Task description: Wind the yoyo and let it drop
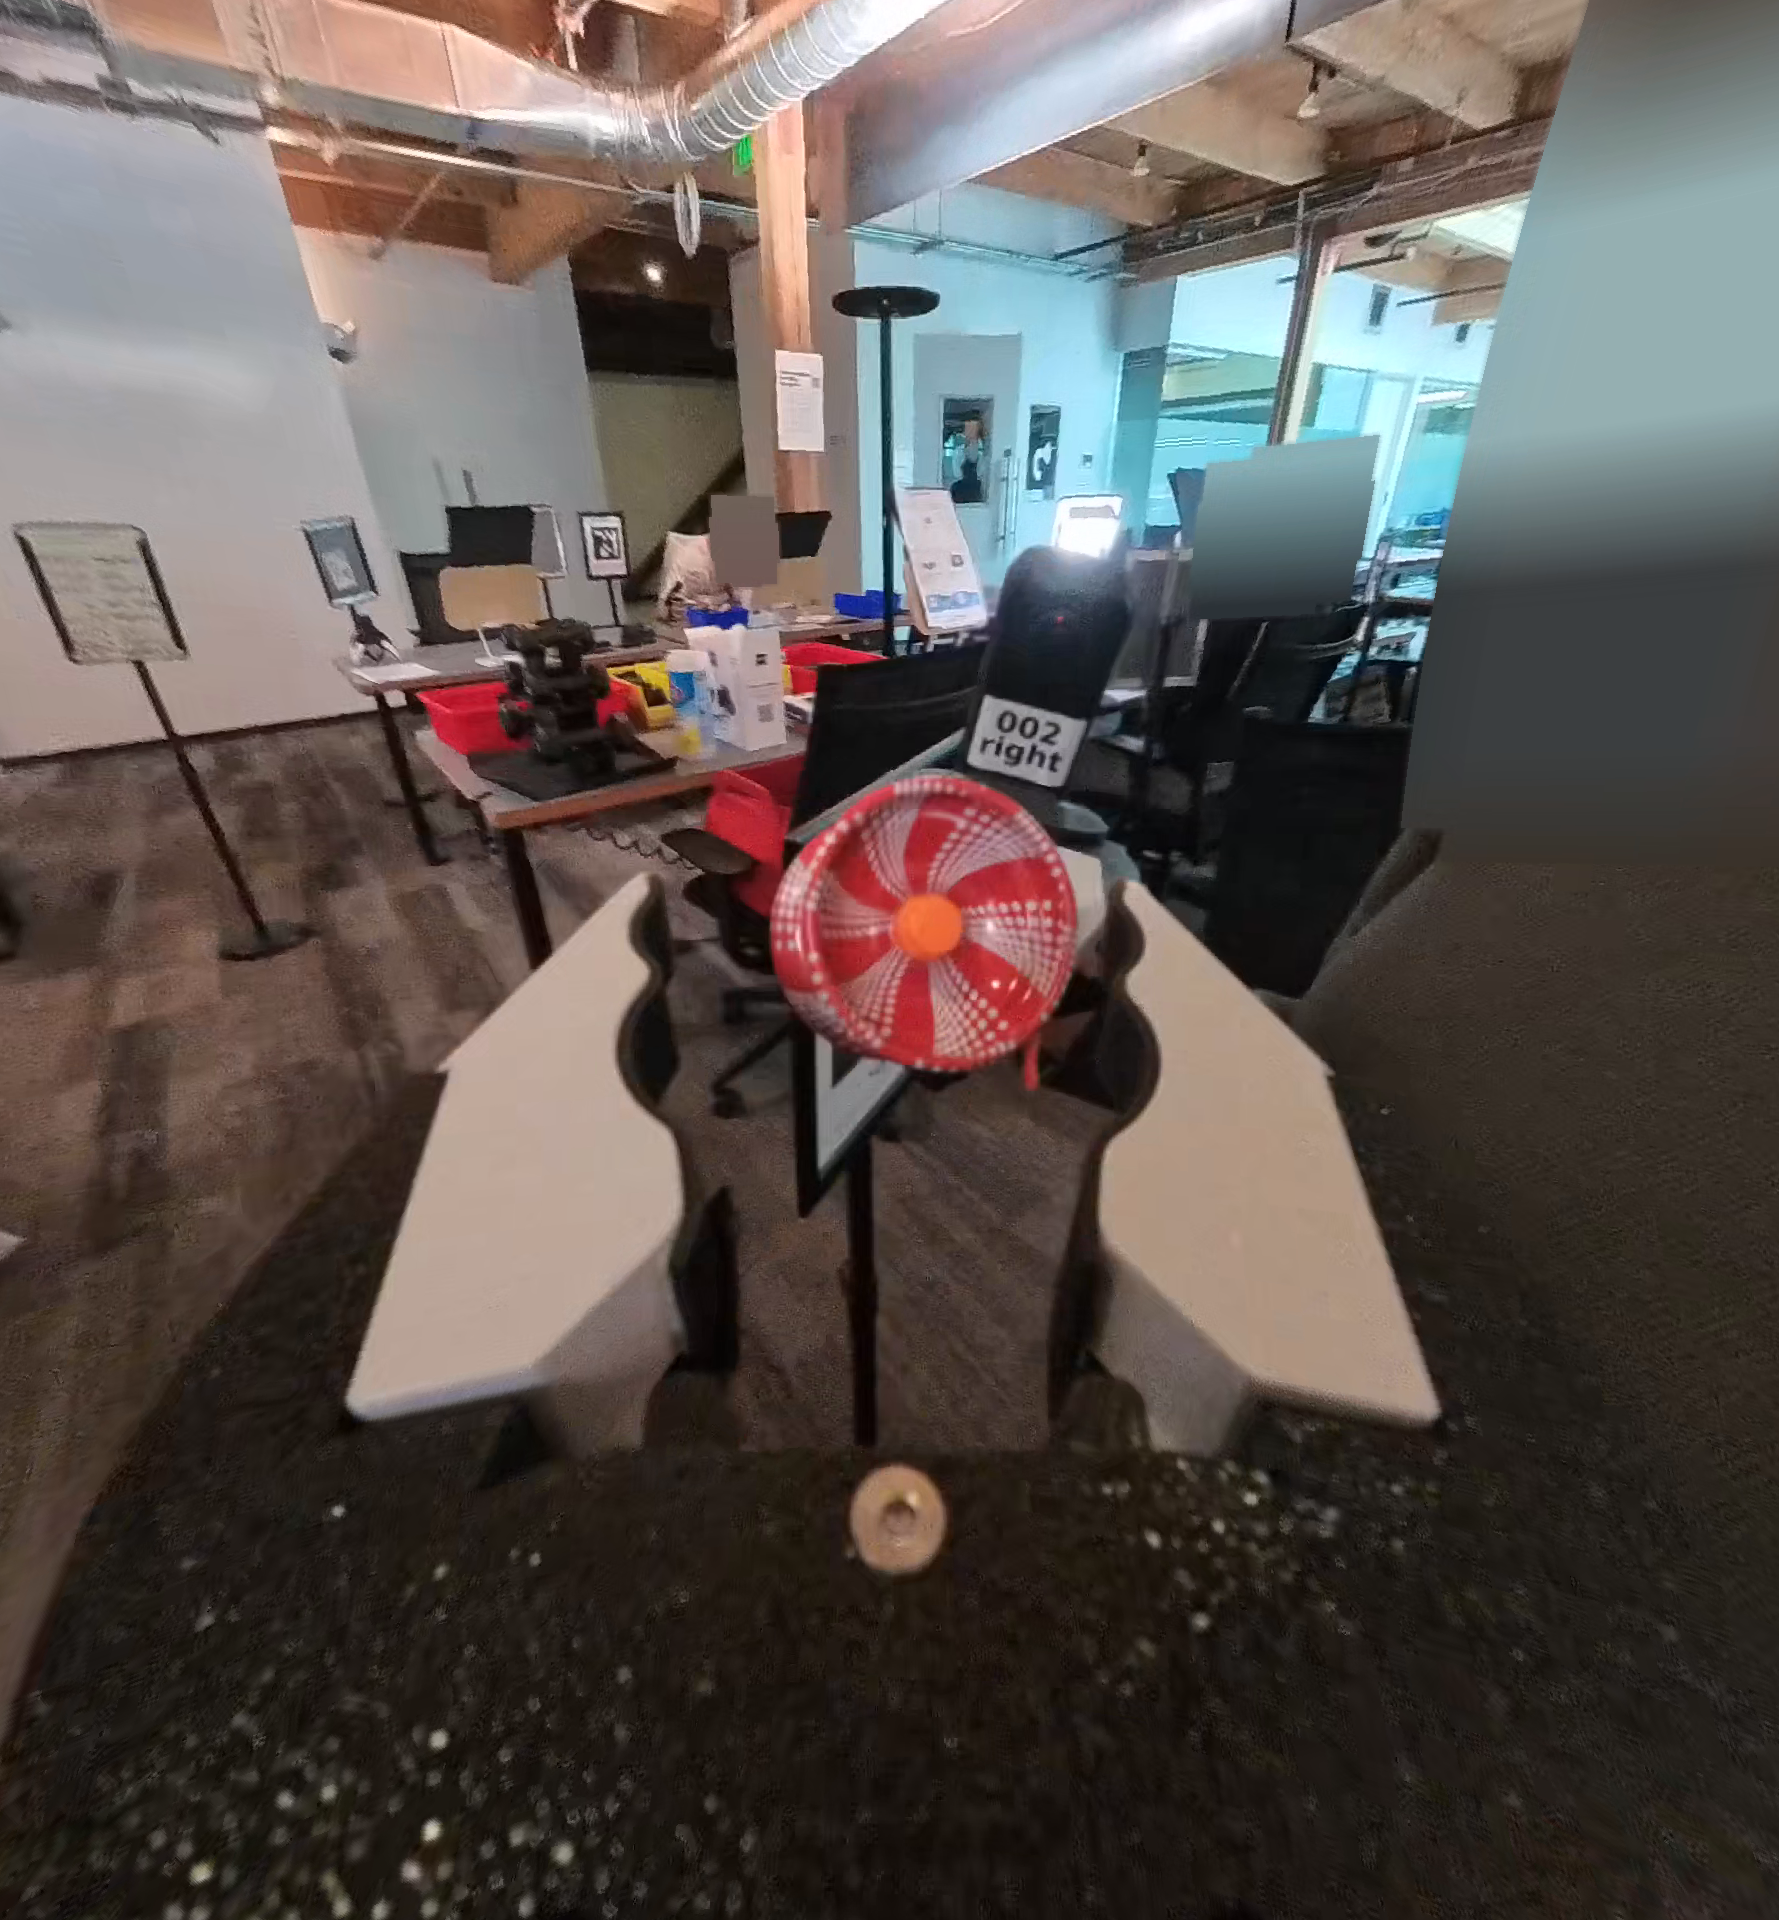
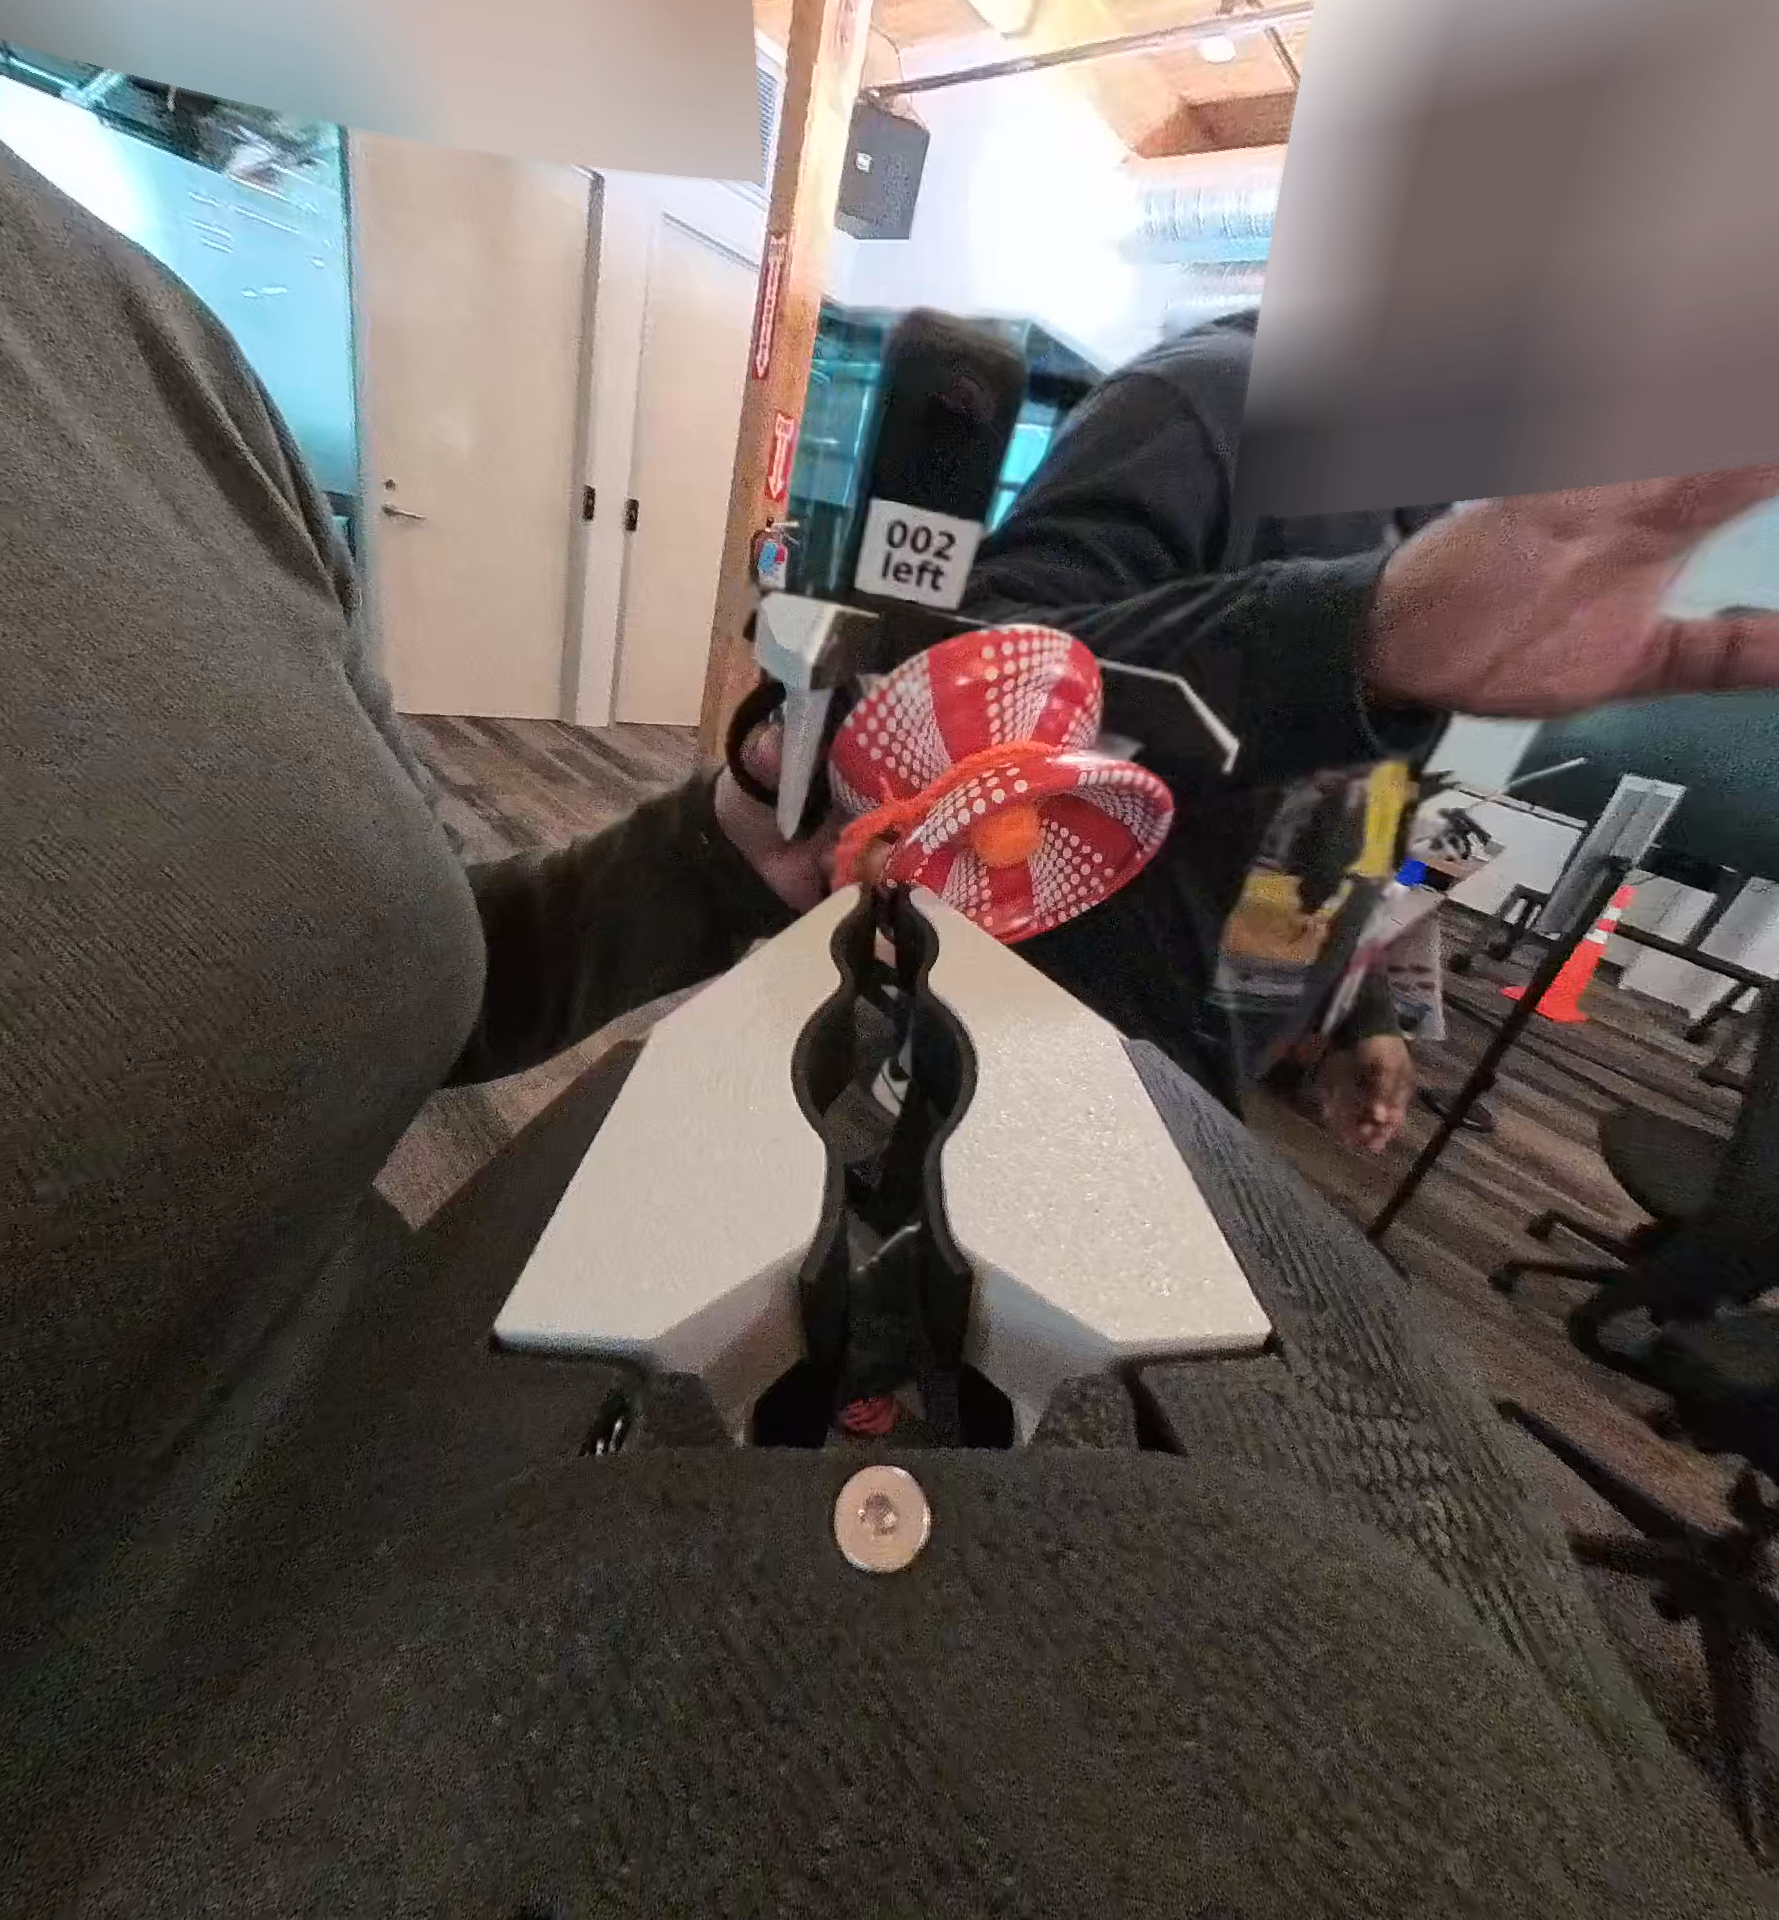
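The yoyo (image 1: 924,923) hangs in the air between the two grippers, which face each other. In the left wrist view it sits ahead of the left gripper (image 1: 890,997), nearer its right finger, with the right gripper (image 1: 1056,665) behind it. In the right wrist view its string (image 2: 869,831) runs to the tips of the right gripper (image 2: 880,896), just below the yoyo.

Bright daylight from windows (image 1: 1238,405), mild glare, wide-angle edge distortion, near foreground soft, slight motion blur.
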The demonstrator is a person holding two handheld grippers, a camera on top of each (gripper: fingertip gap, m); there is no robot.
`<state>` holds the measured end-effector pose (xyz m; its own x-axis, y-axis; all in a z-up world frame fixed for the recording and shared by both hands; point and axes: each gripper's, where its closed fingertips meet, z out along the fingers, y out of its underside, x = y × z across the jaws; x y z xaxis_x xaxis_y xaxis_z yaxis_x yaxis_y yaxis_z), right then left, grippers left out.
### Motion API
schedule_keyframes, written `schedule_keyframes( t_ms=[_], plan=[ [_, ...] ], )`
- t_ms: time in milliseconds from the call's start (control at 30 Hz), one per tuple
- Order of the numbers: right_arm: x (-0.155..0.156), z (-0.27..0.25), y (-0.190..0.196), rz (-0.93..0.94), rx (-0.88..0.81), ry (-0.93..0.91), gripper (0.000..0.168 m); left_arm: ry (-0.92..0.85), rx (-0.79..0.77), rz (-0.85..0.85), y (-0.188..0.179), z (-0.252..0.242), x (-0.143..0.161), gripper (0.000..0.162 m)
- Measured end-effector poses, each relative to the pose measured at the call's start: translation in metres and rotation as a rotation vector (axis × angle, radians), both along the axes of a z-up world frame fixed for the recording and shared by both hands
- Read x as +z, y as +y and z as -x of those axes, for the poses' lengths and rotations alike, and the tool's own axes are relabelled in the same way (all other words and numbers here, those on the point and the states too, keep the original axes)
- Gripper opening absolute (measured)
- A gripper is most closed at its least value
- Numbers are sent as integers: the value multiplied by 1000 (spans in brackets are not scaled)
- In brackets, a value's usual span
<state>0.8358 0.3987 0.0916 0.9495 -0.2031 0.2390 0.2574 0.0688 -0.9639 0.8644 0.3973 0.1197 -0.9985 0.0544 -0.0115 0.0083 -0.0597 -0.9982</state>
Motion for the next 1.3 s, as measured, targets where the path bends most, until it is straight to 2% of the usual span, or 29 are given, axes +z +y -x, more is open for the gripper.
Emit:
schedule_keyframes(
  t_ms=[100,267,567,700,1000,1167,1300],
  plan=[
    [0,0,0,14,-12,-7,1,33,-12,-8,-2,-3,-9,67],
    [-3,4,-1,42,2,-14,0,108,-97,-31,-4,2,-13,27],
    [-10,2,-8,77,9,-6,1,206,-166,-55,-4,0,-20,24],
    [-8,5,-8,77,32,-8,1,273,-173,-2,0,-8,-15,1],
    [-15,1,-3,121,21,-6,1,198,-138,-53,-2,-10,-23,3],
    [-2,-25,-5,60,-126,6,3,88,14,79,4,-24,-6,2],
    [20,-47,-3,-59,-263,-12,5,24,144,207,11,-40,15,2]
  ],
)
